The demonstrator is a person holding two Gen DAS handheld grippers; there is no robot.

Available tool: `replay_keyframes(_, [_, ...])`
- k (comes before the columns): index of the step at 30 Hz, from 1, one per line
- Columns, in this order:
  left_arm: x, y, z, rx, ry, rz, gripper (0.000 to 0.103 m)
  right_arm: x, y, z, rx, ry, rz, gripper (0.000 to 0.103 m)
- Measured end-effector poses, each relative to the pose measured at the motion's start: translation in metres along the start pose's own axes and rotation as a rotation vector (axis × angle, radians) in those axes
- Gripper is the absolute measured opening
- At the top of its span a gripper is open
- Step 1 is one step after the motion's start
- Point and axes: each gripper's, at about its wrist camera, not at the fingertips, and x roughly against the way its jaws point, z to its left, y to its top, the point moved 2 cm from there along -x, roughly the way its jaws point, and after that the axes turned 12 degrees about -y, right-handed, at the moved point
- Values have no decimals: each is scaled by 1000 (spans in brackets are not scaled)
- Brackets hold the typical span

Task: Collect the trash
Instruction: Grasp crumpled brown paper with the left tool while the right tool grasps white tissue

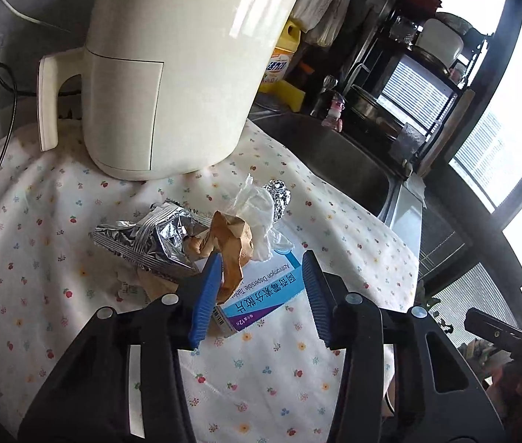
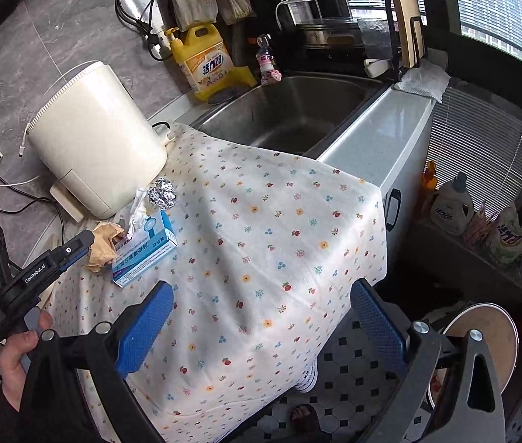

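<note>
A heap of trash lies on the flowered tablecloth (image 1: 76, 221): a silver foil wrapper (image 1: 146, 240), crumpled brown paper (image 1: 231, 247), clear plastic film (image 1: 257, 210), a foil ball (image 1: 279, 195) and a blue-and-white medicine box (image 1: 264, 295). My left gripper (image 1: 261, 291) is open, its blue fingers either side of the box, the left finger against the brown paper. In the right wrist view the box (image 2: 146, 251), foil ball (image 2: 163, 193) and brown paper (image 2: 104, 243) lie at the left, with the left gripper (image 2: 76, 247) over them. My right gripper (image 2: 261, 328) is open and empty above the table's near edge.
A cream air fryer (image 1: 172, 70) stands right behind the trash. A steel sink (image 2: 290, 110) lies beyond the cloth, with a yellow detergent jug (image 2: 205, 59) beside it. A round bin (image 2: 482, 347) stands on the tiled floor at the lower right.
</note>
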Motion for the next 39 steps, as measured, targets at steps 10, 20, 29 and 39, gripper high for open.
replay_keyframes(10, [-7,-5,13,30,44,29,4,-29,22,25,76,45,37,94])
replay_keyframes(20, [72,12,23,97,111,-146,4,-68,59,107,241,228,74,84])
replay_keyframes(29, [128,-4,46,182,266,-235,4,-95,59,174,374,325,146,70])
replay_keyframes(39, [174,-33,66,253,354,-276,4,-125,54,220,474,291,202,49])
